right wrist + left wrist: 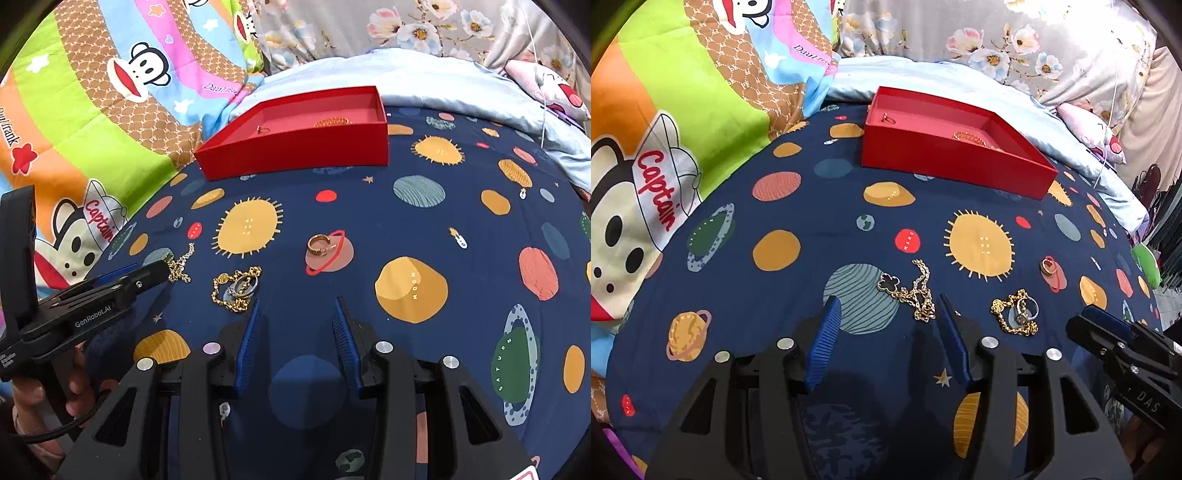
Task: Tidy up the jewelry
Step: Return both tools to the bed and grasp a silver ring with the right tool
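A red box (pixel 945 155) lies on the space-print bedsheet, also in the right wrist view (pixel 295 155). A gold bracelet (pixel 971 138) and a small ring (pixel 888 119) lie in it. A gold necklace with a black clover pendant (pixel 912 291) lies just ahead of my open, empty left gripper (pixel 888 301). A gold chain with a silver ring on it (pixel 236 286) lies left of my open, empty right gripper (pixel 297 304). A gold ring (pixel 320 244) lies farther ahead, also in the left wrist view (pixel 1049 266).
A colourful monkey-print quilt (pixel 665 122) is bunched at the left. A pale blue blanket (pixel 960 85) and floral pillows (pixel 1015 40) lie behind the box. The bed edge falls away at the right (pixel 1145 280).
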